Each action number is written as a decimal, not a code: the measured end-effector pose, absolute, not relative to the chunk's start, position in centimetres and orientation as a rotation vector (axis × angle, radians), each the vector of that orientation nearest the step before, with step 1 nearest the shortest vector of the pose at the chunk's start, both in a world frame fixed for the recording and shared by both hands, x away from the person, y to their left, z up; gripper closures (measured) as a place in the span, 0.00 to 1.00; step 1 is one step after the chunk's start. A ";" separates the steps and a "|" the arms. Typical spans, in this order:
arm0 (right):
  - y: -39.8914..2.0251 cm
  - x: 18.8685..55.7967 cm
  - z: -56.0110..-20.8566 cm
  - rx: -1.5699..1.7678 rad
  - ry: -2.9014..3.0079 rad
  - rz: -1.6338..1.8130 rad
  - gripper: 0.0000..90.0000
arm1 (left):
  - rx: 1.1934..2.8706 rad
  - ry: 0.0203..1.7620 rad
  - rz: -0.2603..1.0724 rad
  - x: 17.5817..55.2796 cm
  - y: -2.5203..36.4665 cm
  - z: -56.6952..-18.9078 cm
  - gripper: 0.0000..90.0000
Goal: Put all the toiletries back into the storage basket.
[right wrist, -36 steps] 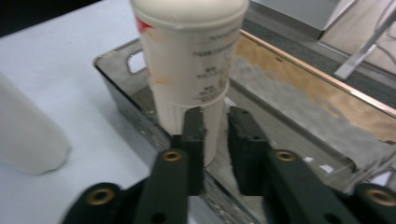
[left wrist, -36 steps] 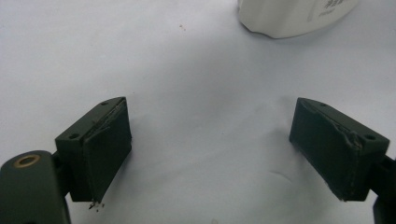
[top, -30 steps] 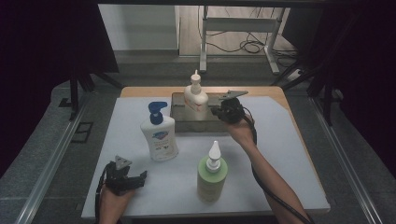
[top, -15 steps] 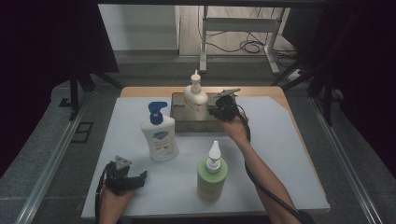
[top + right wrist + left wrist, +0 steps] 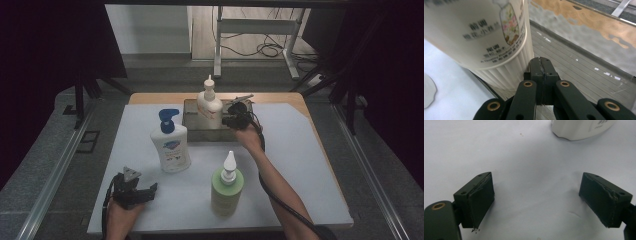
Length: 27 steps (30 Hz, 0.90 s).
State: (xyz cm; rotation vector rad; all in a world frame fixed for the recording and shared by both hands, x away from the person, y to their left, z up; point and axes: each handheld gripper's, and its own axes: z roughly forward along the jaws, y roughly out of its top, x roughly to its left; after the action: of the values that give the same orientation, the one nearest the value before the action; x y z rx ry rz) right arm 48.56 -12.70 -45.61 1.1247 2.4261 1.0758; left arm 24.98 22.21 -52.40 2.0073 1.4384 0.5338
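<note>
The right gripper (image 5: 541, 61) has its jaws pressed flat together with nothing between them, their tips right beside the ribbed base of the cream bottle (image 5: 479, 32). That bottle stands in a grey tray (image 5: 197, 131) at the far side of the table (image 5: 310, 165). The left gripper (image 5: 536, 200) hovers low at the near left with its jaws spread wide and nothing in them. Just ahead of it stands a white pump bottle (image 5: 171, 145), and a green bottle (image 5: 226, 187) stands near the right forearm.
</note>
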 end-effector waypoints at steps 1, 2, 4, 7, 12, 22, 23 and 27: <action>-12.7 48.6 -45.6 1.125 2.426 1.076 0.99 | 2.007 1.438 0.534 25.0 22.2 -52.4 0.14; -12.7 48.6 -45.7 1.128 2.427 1.074 0.99 | 2.008 1.438 0.534 25.0 22.2 -52.4 0.14; -12.6 48.6 -45.8 1.133 2.431 1.075 0.99 | 2.007 1.438 0.534 25.0 22.2 -52.4 0.14; -12.4 48.6 -46.0 1.135 2.442 1.074 0.99 | 2.007 1.438 0.534 25.0 22.2 -52.4 0.14; -12.0 48.6 -46.3 1.129 2.449 1.074 0.99 | 2.007 1.438 0.534 25.0 22.2 -52.4 0.14; -11.0 48.6 -46.3 1.121 2.462 1.078 0.99 | 2.007 1.438 0.534 25.0 22.2 -52.4 0.14; -10.9 48.6 -46.4 1.117 2.464 1.080 0.99 | 2.007 1.439 0.534 25.0 22.2 -52.4 0.14; -10.3 48.6 -46.5 1.111 2.469 1.081 0.98 | 2.007 1.439 0.533 25.0 22.2 -52.4 0.14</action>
State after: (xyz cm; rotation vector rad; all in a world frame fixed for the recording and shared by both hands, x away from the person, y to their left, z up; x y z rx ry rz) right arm 48.65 -10.29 -46.46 1.1115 2.4690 1.0813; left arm 24.98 22.21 -52.40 2.0069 1.4387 0.5334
